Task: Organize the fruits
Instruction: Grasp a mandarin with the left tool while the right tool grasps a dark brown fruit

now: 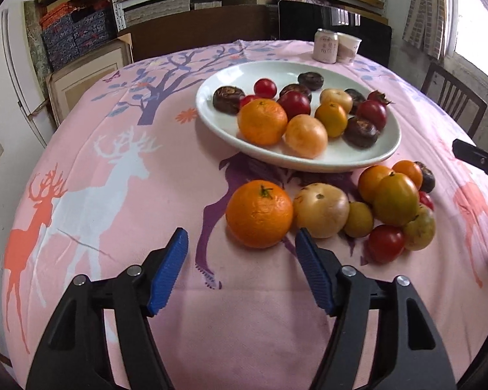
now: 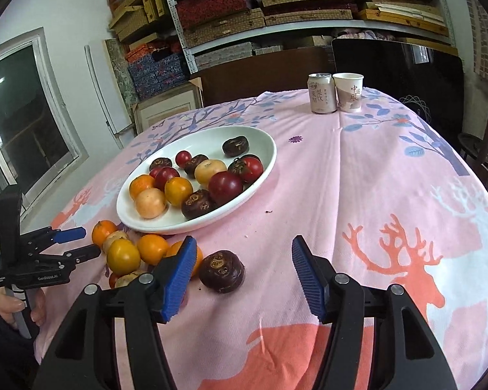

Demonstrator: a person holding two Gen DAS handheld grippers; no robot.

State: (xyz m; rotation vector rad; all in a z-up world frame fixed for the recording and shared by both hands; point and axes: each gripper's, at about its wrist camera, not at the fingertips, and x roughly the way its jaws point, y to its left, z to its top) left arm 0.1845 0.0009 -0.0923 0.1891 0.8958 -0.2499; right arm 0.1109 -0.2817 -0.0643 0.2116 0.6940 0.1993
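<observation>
L claw (image 1: 240, 242) spread nr orange (image 1: 259, 213), R claw (image 2: 242, 253) spread, empty, white plate (image 2: 260, 139) w/ fruit

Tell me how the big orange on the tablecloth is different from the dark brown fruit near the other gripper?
The big orange is bright orange; the dark brown fruit is almost black-brown. The big orange touches a pale yellow fruit in the pile, while the dark brown fruit sits slightly apart from it. The big orange has a small green stem; the dark brown fruit has tan marks on top. Both lie on the tablecloth, off the white plate.
</observation>
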